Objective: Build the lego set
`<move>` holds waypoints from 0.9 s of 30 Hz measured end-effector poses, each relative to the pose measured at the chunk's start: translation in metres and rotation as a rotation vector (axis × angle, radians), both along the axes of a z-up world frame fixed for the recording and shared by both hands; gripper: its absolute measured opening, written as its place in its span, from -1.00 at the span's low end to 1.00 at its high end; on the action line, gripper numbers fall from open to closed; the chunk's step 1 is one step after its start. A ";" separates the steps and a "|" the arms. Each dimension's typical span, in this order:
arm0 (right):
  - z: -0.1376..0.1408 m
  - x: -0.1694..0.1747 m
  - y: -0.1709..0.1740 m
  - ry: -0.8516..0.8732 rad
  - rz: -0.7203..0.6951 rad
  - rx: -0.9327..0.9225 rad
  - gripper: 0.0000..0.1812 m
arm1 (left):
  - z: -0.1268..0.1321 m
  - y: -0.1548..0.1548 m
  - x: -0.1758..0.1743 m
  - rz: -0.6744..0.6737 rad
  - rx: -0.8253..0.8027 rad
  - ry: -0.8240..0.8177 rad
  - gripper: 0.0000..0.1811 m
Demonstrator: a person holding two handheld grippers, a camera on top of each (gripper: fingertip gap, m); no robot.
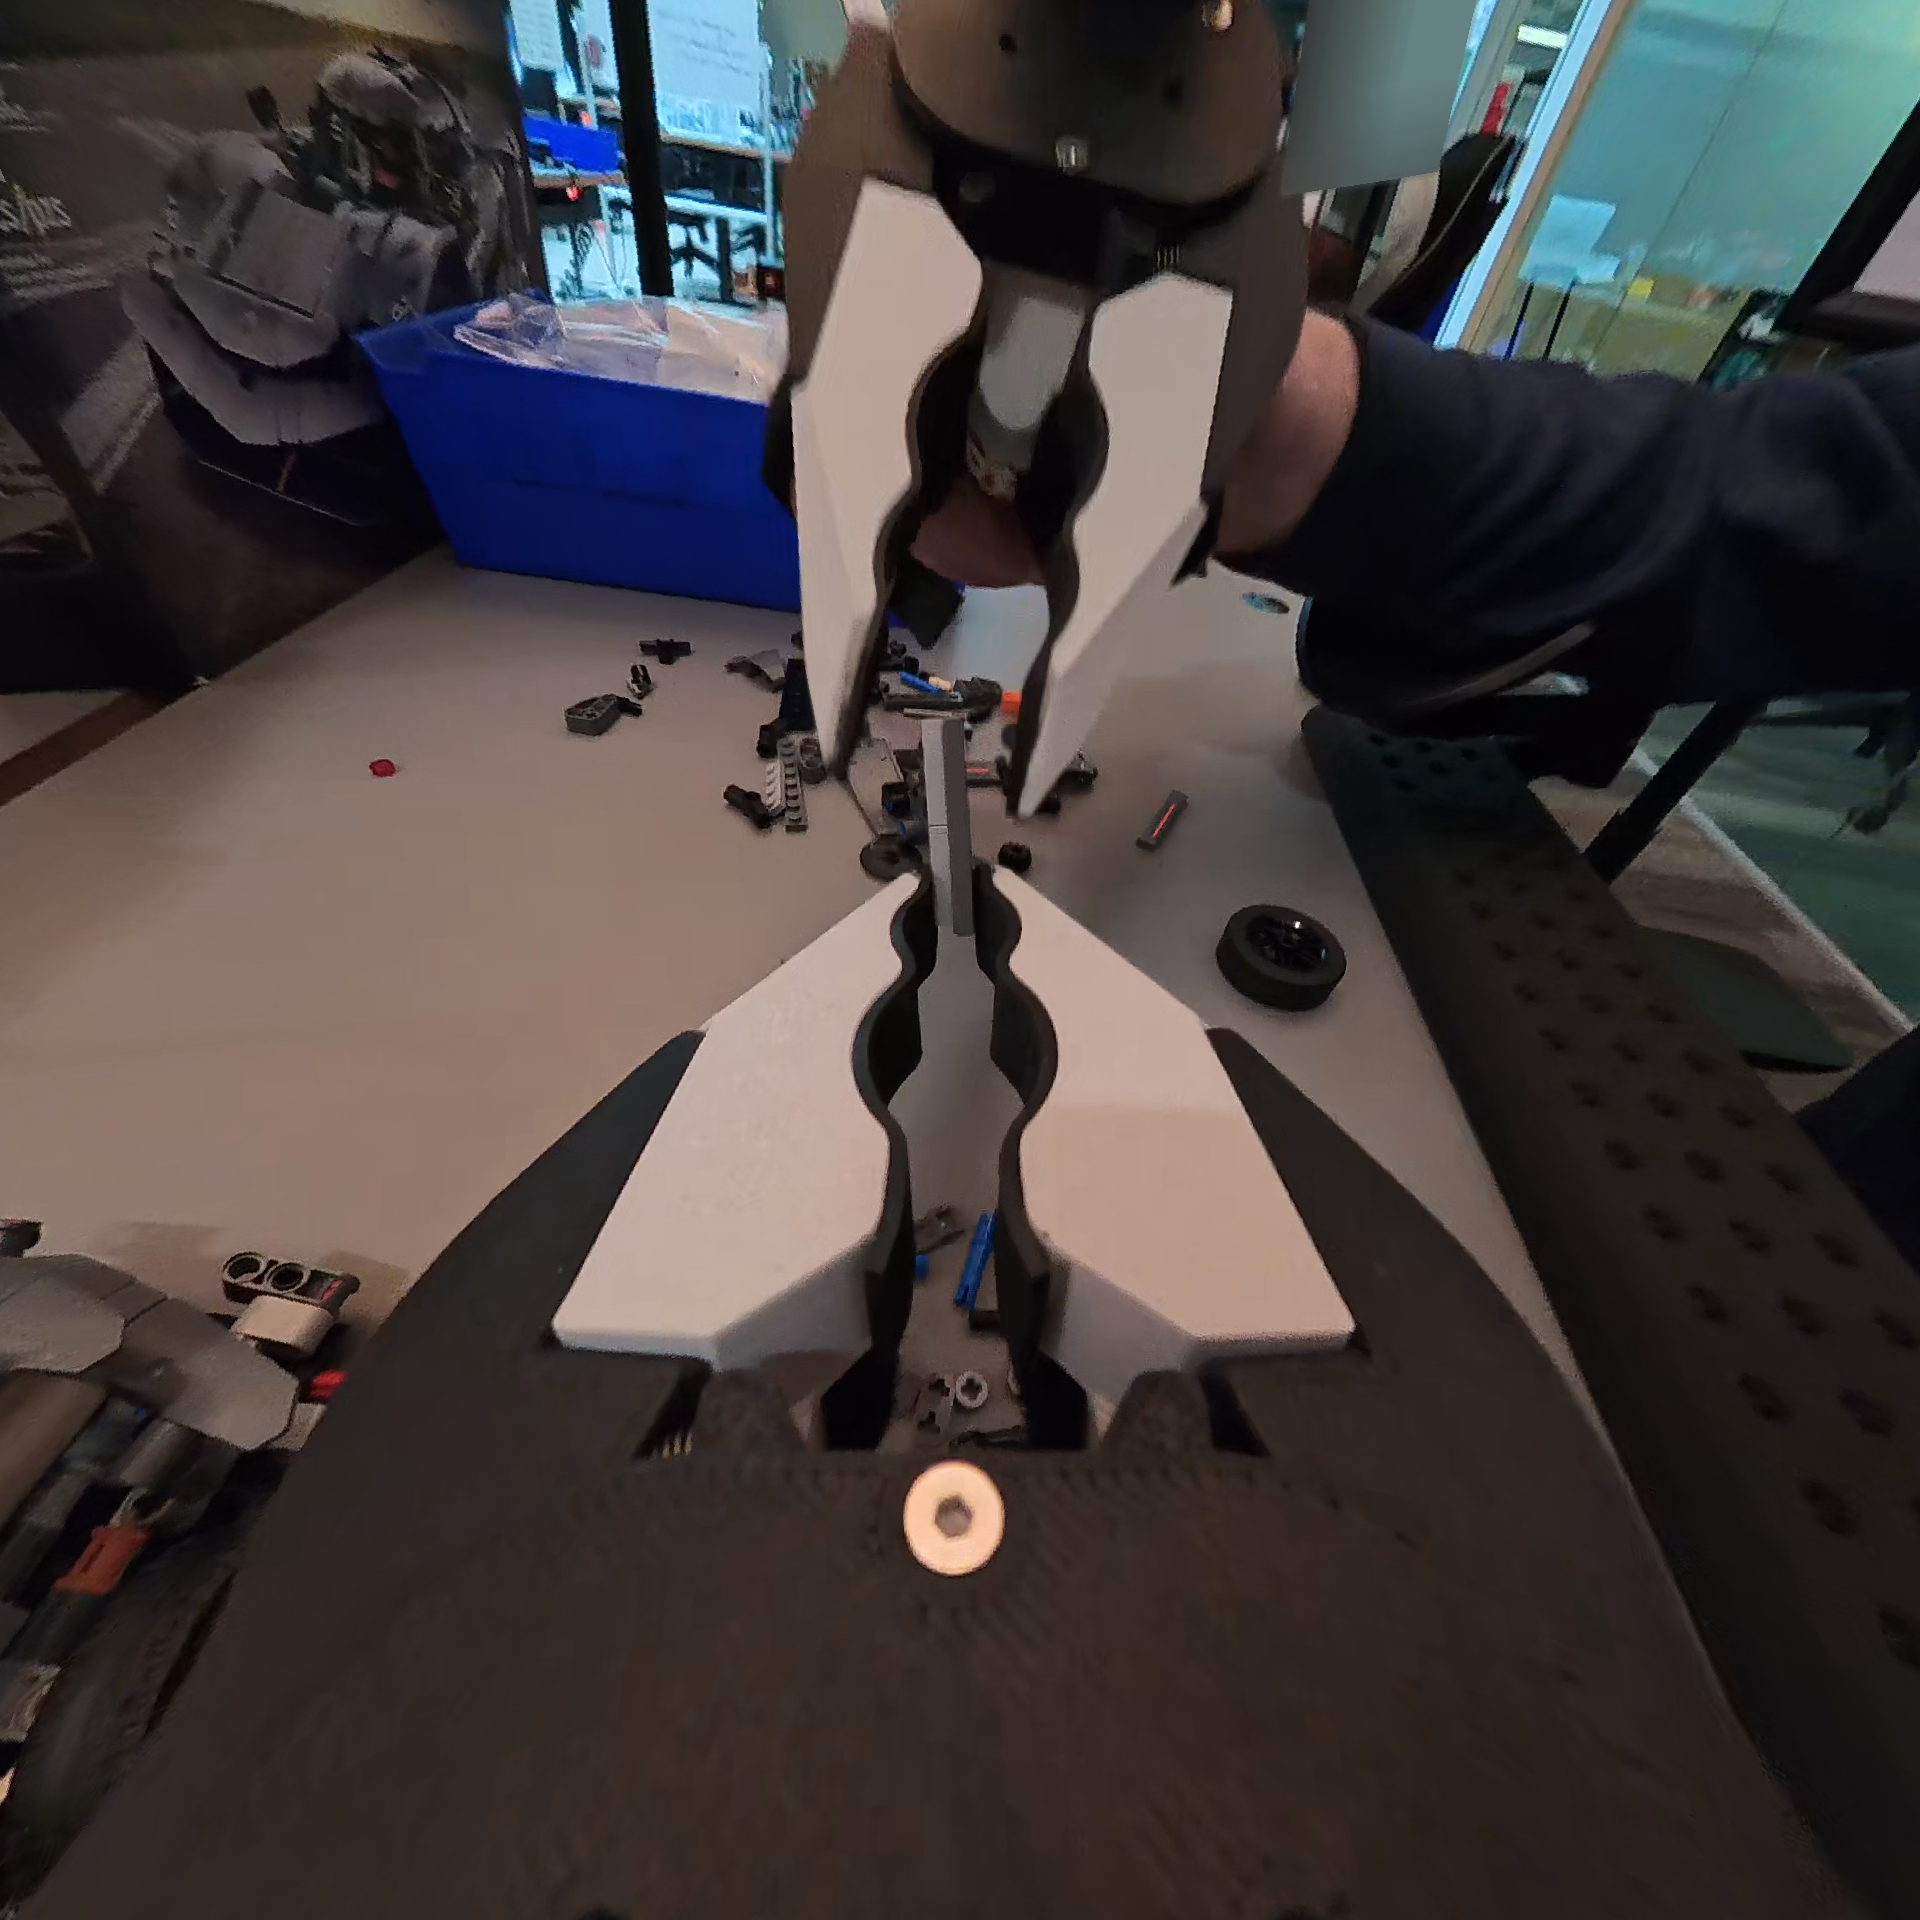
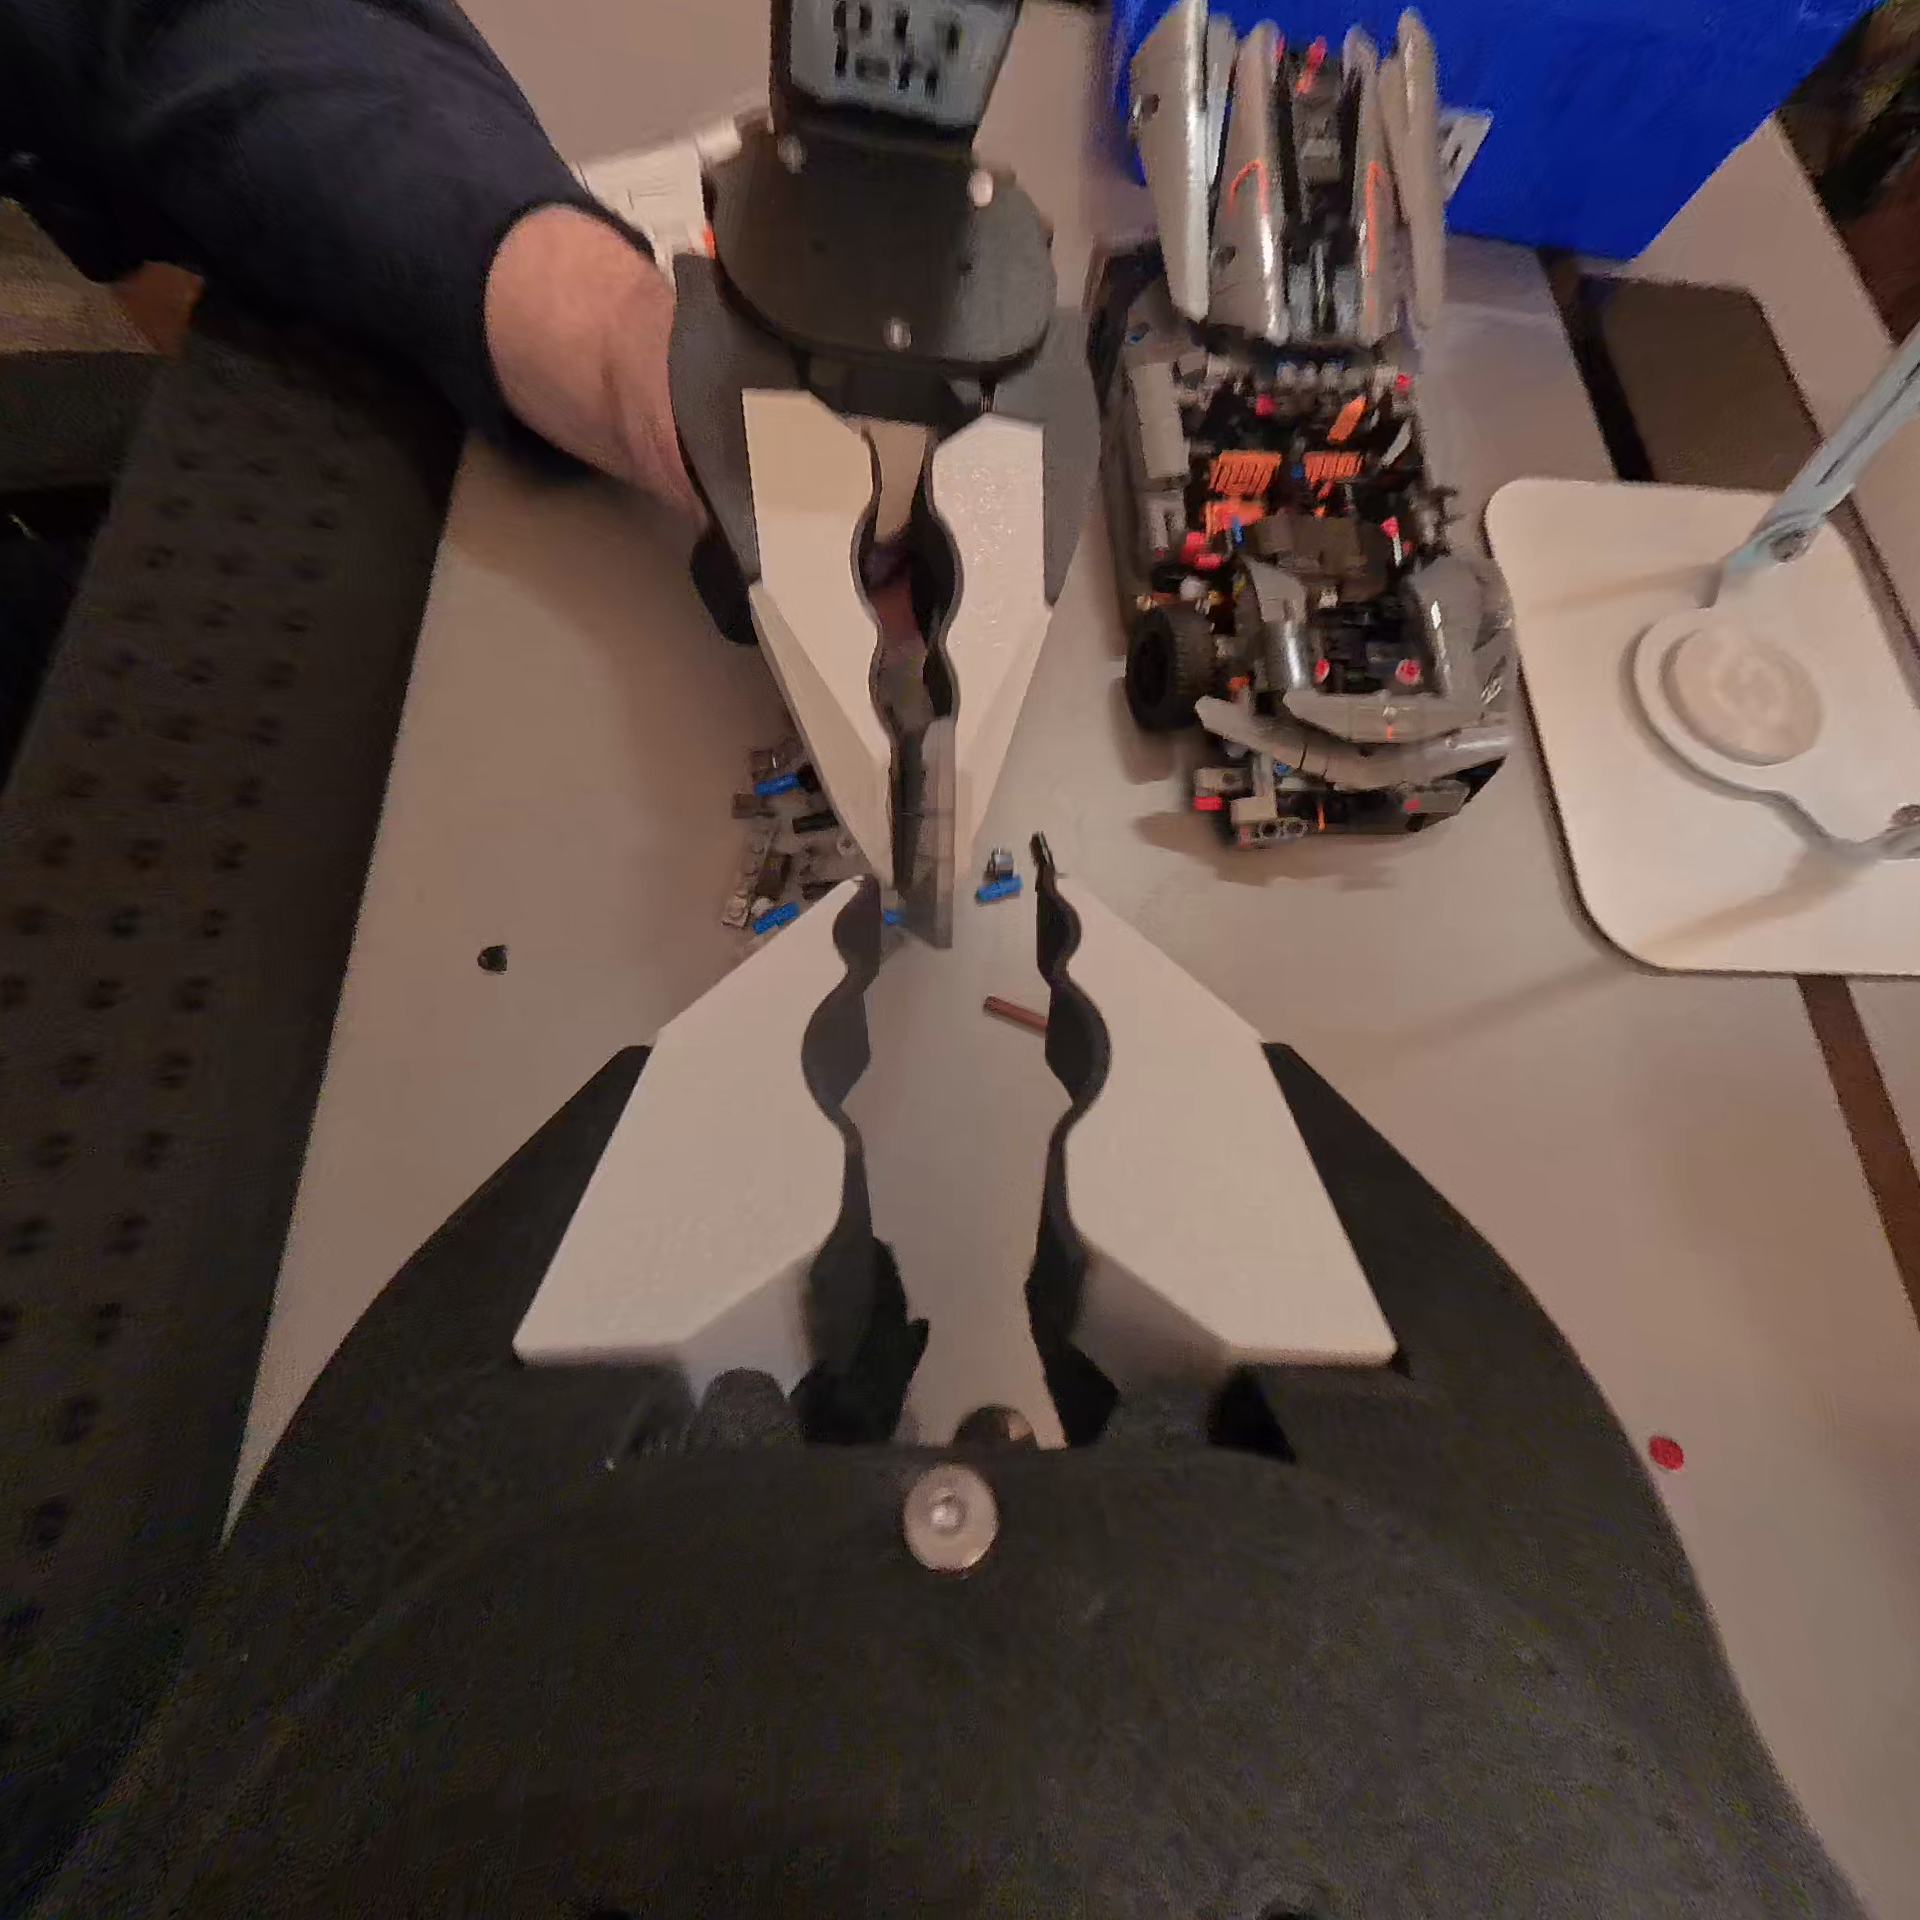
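**Thin grey strip pinched at its end, second claw wide and waiting**

The left gripper (image 1: 951, 883) is clenched on one end of a long grey strip (image 1: 948, 821), which sticks out toward 12 o'clock in the left wrist view, above the white table (image 1: 312, 987). The right gripper (image 2: 951, 888) is spread apart with nothing between its fingers; its tips sit on either side of the strip's free end, seemingly not touching.

The strip looks like a light, stiff, smooth plastic piece. Held only at its tip it will likely pivot or slip, so the second hold probably belongs on the flat faces near the far end, squeezed gently.

Loose parts (image 1: 831, 748) lie scattered at 12 o'clock behind the strip, and a black wheel (image 1: 1280, 956) sits at 2 o'clock. The half-built car (image 2: 1309, 540) stands at 1 o'clock in the right wrist view.
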State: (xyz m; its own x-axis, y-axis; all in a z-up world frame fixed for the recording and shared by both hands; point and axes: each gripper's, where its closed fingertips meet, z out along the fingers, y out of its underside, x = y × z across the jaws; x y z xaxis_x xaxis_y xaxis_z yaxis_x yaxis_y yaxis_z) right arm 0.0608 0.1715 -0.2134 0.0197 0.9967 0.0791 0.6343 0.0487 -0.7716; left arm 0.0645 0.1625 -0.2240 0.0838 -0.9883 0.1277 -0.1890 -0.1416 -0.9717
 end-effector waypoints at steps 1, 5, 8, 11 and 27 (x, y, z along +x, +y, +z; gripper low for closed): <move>-0.005 -0.001 -0.001 -0.021 0.003 0.000 -0.70 | 0.003 0.000 0.000 -0.004 -0.001 -0.016 -0.96; -0.008 -0.005 -0.008 -0.011 0.045 -0.022 -0.95 | 0.001 -0.001 -0.002 -0.014 0.001 -0.020 -0.95; -0.007 -0.003 -0.006 -0.013 0.029 -0.048 -0.96 | 0.001 0.001 -0.001 -0.004 0.002 -0.027 -0.94; -0.012 0.008 -0.002 -0.050 0.004 -0.107 -0.96 | -0.006 0.004 0.000 0.012 0.010 0.003 -0.84; -0.104 0.042 -0.031 -0.470 0.022 -0.438 -0.95 | -0.026 0.008 0.000 0.040 0.033 0.095 -0.82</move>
State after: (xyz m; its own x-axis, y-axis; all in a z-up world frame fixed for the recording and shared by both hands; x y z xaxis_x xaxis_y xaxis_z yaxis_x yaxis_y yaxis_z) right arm 0.1032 0.1400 -0.3175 0.0615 0.9383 -0.3402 0.9119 -0.1914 -0.3631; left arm 0.0647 0.1709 -0.2503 0.1332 -0.9875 0.0847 -0.2752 -0.1189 -0.9540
